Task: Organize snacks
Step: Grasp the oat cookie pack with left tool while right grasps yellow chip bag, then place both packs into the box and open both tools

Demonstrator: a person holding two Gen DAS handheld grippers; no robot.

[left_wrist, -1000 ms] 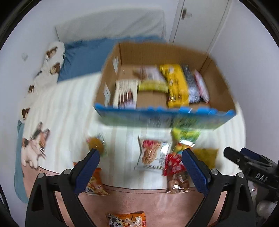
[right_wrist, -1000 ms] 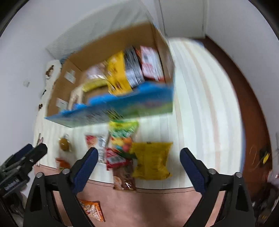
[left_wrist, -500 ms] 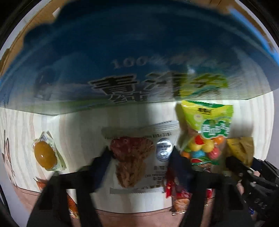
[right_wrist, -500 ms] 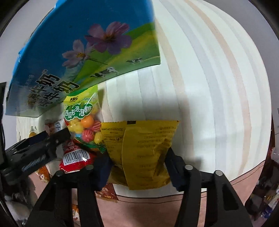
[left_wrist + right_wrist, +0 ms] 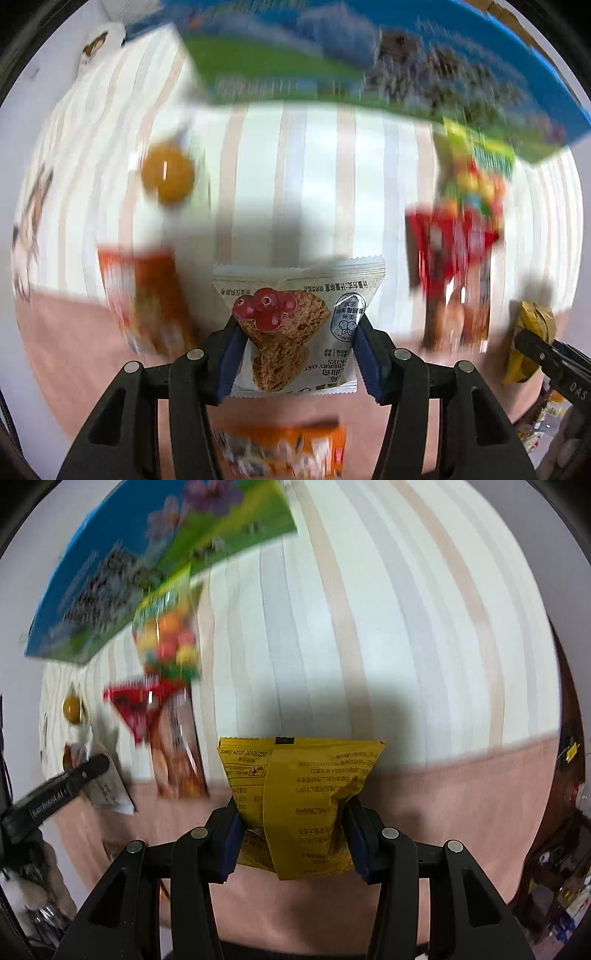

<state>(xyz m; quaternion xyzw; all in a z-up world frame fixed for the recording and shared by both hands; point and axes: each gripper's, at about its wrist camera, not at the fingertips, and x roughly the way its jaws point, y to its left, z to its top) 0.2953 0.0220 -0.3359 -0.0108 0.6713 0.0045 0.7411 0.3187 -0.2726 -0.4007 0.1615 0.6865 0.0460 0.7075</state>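
Observation:
My left gripper (image 5: 295,354) is shut on a white cranberry oat cookie packet (image 5: 295,325) and holds it above the bed. My right gripper (image 5: 291,834) is shut on a yellow snack bag (image 5: 299,805), also lifted; that bag also shows at the right edge of the left wrist view (image 5: 528,339). The blue and green cardboard box (image 5: 369,55) stands behind, seen in the right wrist view at the upper left (image 5: 147,565).
On the striped bedsheet (image 5: 369,609) lie a colourful candy bag (image 5: 170,635), a red packet (image 5: 144,705), a round orange sweet (image 5: 168,177) and orange packets (image 5: 147,295). A pink blanket edge (image 5: 443,830) runs along the near side.
Both grippers came down onto the snacks, shut on them and lifted: the left with the white cookie packet, the right with the yellow bag. The views pulled back from the box.

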